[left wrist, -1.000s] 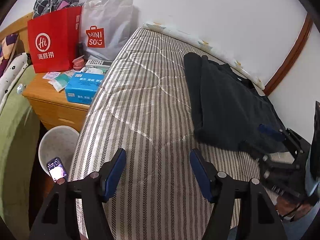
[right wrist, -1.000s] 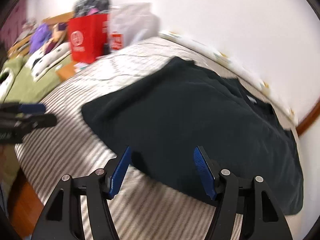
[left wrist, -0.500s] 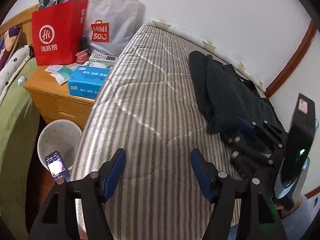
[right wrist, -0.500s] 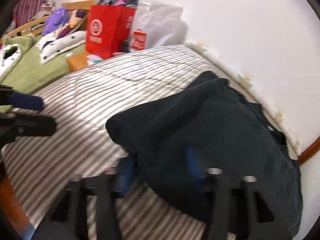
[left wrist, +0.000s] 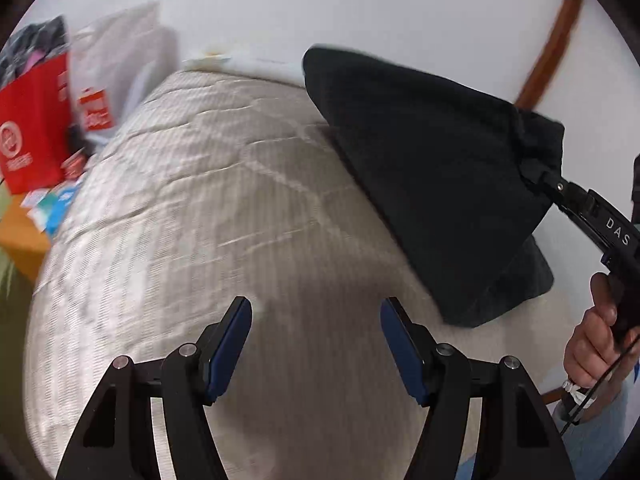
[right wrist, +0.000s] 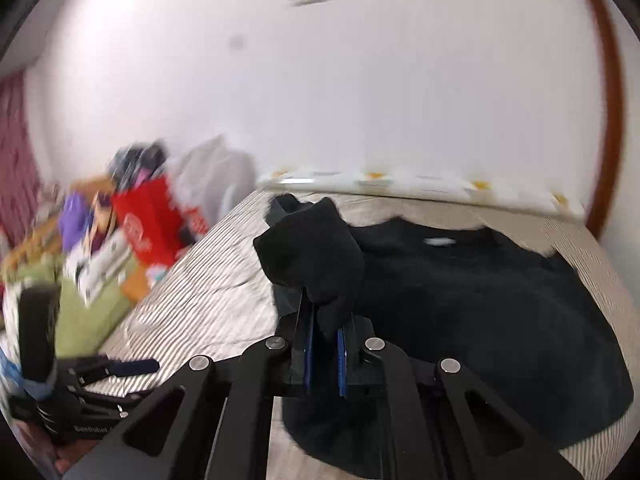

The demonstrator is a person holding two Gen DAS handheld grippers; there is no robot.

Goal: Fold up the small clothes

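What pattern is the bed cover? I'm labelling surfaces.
Fine beige and dark stripes on the bed cover, clearest in the right wrist view.

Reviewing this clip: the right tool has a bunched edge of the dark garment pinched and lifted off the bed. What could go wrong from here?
1. The right tool grips only a small bunch of the dark garment; the cloth could slip out as the lift goes on.
2. The left tool is open over the striped bed cover, holding nothing, so the rest of the garment may drag and fold unevenly.
3. Both views are blurred by fast motion; that speed may crease the fabric.
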